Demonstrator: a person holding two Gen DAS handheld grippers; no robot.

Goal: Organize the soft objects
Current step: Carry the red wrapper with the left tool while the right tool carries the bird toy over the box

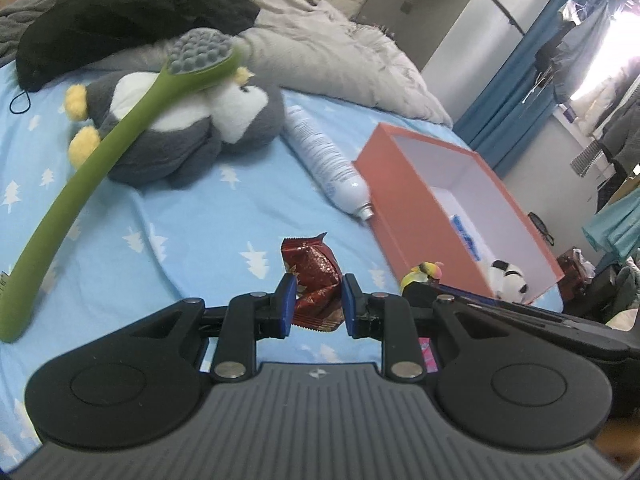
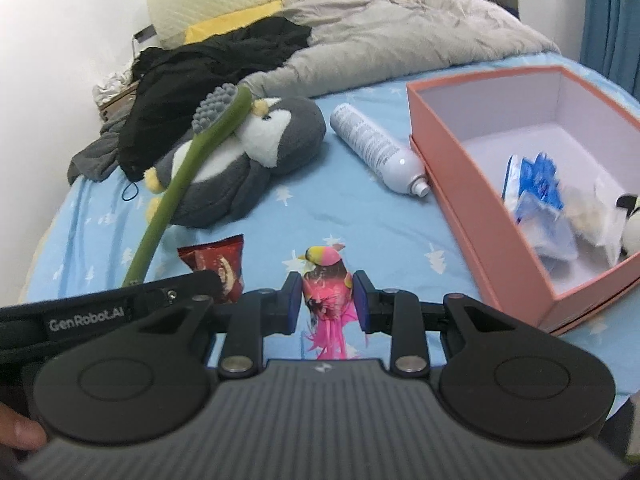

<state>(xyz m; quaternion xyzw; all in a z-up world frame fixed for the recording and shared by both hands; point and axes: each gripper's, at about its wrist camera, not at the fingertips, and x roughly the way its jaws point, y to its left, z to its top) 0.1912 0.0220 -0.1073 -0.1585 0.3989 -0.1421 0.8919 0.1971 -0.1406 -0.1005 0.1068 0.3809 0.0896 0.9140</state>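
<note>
Left hand-held gripper (image 1: pixel 319 303): closed partway on a crinkled dark-red foil snack packet (image 1: pixel 314 276), blue pads pinching its lower end, packet lifted clear of the light-blue bed sheet printed with white trees (image 1: pixel 192 216). Right hand-held gripper (image 2: pixel 327 299): closed partway on a small pink toy bird with a yellow-green head and trailing pink feathers (image 2: pixel 325 280), gripped around the body, head poking above the pads.

Destination, by judgement: the open salmon-pink cardboard box with white lining (image 2: pixel 480 184), resting on the bed just right of both grippers, already holding blue-and-white plastic packs (image 2: pixel 536 184) and part of a black-and-white plush (image 2: pixel 632 220).

Risks: slippery foil, held only at one end, liable to slide out during a swing toward the box. Feathers soft and loose, so likely to give under the pads or snag on the box rim. Both grippers close side by side, so a collision possible over the same opening. White aerosol can (image 2: pixel 380 148) lying against the box wall, easily nudged into a roll.

Hard to make out: packet print blurred; lower feathers hidden behind the gripper body; plush in the box cut off at the frame edge. Large grey-and-white penguin plush (image 2: pixel 248 152) partly covered by a long green silicone brush with a grey nubbed head (image 2: pixel 188 168); brush handle's near end hidden behind the left gripper.
</note>
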